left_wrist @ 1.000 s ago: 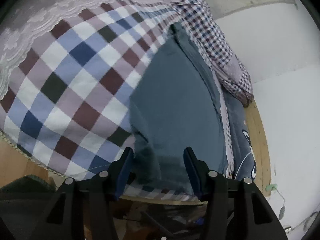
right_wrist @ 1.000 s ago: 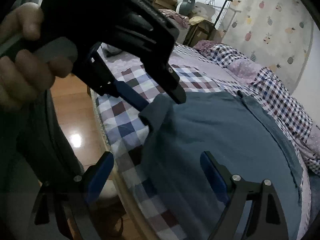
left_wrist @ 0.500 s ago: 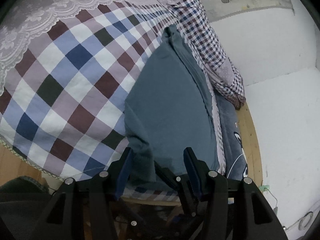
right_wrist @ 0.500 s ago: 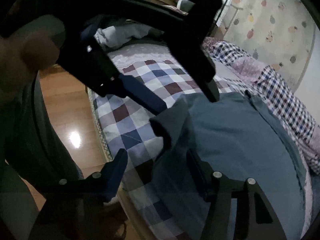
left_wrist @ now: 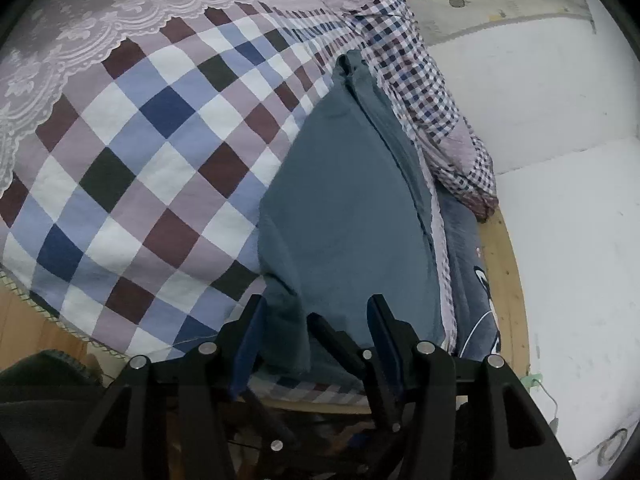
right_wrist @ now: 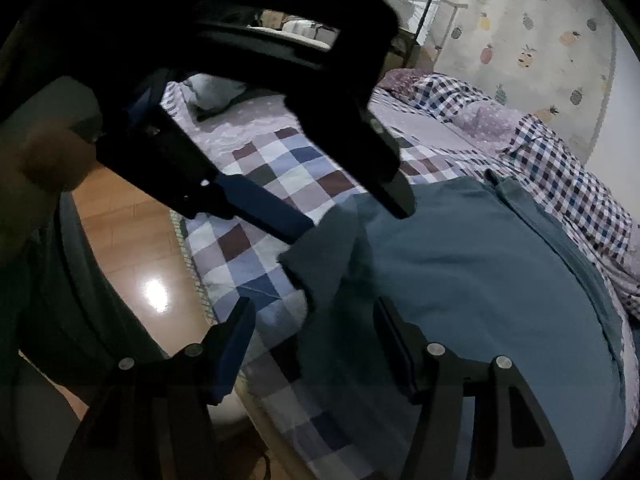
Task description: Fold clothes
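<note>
Counted: 2 grippers – left gripper [left_wrist: 316, 322] and right gripper [right_wrist: 312, 332], 2 fingers [left_wrist: 252, 328] on each. 1 teal garment [left_wrist: 352, 208] is laid on 1 bed [left_wrist: 506, 280]. 1 big-check quilt [left_wrist: 152, 168] and 1 small-check blanket [left_wrist: 416, 80] are seen, plus 1 lace cover [left_wrist: 80, 40]. 1 further dark blue printed garment [left_wrist: 476, 280] is seen at the bed edge. 1 hand [right_wrist: 48, 160] is visible, blurred. 1 fruit-print curtain [right_wrist: 532, 32] is counted.
</note>
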`<control>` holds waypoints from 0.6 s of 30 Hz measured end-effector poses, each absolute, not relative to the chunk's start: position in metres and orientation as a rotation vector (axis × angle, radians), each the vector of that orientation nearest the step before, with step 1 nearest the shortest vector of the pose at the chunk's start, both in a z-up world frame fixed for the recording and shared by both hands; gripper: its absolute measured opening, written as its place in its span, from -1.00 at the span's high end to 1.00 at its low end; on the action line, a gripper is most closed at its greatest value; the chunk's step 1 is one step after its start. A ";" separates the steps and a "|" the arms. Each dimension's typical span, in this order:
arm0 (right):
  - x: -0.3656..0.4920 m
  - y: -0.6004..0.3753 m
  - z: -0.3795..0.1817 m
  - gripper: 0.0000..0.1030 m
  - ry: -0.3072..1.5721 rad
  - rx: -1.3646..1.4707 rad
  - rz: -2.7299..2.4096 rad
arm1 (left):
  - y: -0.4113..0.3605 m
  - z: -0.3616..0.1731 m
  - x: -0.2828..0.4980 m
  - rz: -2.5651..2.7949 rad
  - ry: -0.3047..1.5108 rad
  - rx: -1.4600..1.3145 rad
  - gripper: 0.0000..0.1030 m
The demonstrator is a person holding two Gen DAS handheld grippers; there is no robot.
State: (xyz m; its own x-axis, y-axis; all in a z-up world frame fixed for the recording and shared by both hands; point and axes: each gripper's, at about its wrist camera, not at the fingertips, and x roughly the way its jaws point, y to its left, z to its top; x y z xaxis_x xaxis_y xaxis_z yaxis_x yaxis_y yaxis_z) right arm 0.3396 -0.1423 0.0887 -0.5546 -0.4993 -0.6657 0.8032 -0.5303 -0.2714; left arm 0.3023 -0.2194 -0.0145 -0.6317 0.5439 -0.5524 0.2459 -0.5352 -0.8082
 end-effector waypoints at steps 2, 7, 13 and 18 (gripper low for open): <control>0.340 -0.143 0.088 -0.24 0.746 0.665 -2.129 | -0.219 -0.015 0.302 2.284 -1.402 -1.240 -0.07; 0.343 -0.145 0.089 -0.03 0.807 0.625 -2.143 | -0.220 -0.015 0.303 2.292 -1.410 -1.239 -0.07; 0.337 -0.146 0.090 0.42 0.827 0.638 -2.152 | -0.222 -0.015 0.304 2.309 -1.428 -1.233 -0.07; 0.329 -0.146 0.092 0.66 0.815 0.651 -2.135 | -0.224 -0.018 0.306 2.326 -1.446 -1.245 -0.07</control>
